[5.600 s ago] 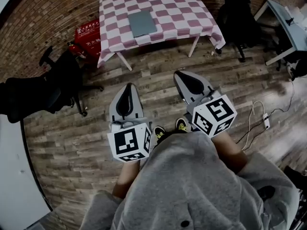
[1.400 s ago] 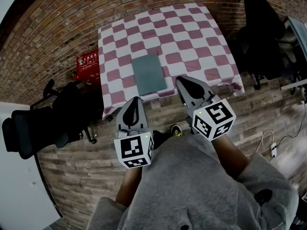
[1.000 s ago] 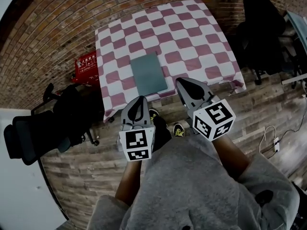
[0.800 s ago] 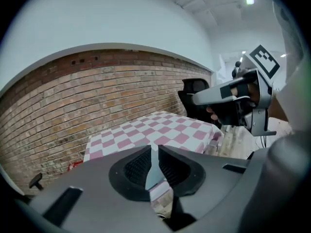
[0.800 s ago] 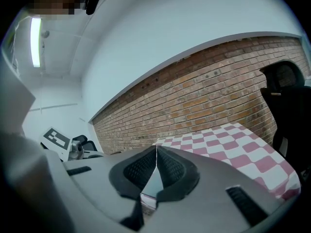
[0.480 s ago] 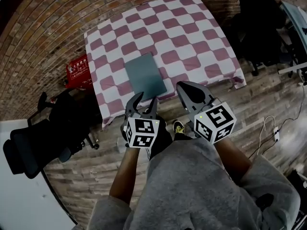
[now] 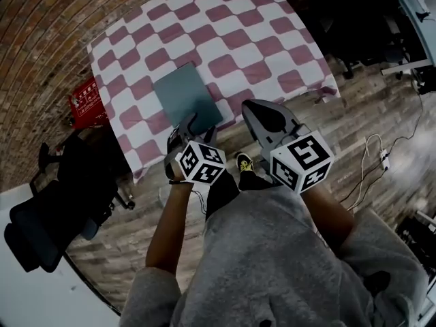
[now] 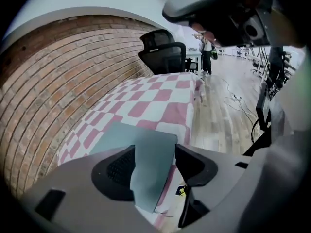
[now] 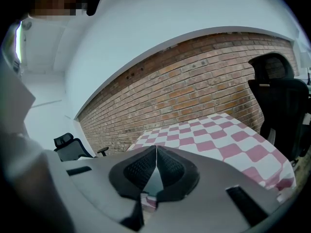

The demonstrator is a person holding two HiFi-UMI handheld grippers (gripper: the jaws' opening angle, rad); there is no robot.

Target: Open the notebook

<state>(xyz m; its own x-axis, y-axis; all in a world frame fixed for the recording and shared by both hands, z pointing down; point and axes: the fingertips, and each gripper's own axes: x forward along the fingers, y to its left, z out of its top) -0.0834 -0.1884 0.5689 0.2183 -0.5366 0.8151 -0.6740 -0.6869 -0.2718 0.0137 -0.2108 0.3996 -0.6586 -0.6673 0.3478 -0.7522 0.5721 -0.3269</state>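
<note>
A closed grey-green notebook (image 7: 185, 95) lies flat near the front edge of the pink-and-white checked table (image 7: 238, 39). My left gripper (image 7: 196, 125) hangs over the notebook's near edge, pointing steeply down. Its jaws are opening and nothing is pressed between them. In the left gripper view the notebook (image 8: 131, 136) shows beyond and between the spread jaws of the left gripper (image 8: 154, 149). My right gripper (image 7: 253, 107) is shut and empty, just right of the notebook at the table's front edge. In the right gripper view the right gripper (image 9: 156, 148) points over the table towards the brick wall.
A red box (image 7: 85, 101) sits on the floor left of the table. Black office chairs stand at the lower left (image 7: 48, 216) and behind the table's right end (image 7: 347, 26). A cable with a power strip (image 7: 381, 161) lies on the wooden floor at the right.
The left gripper has rolled, sunk and moved forward to the notebook's near edge, and its jaws went from shut to apart. The right gripper dropped slightly and stays shut.
</note>
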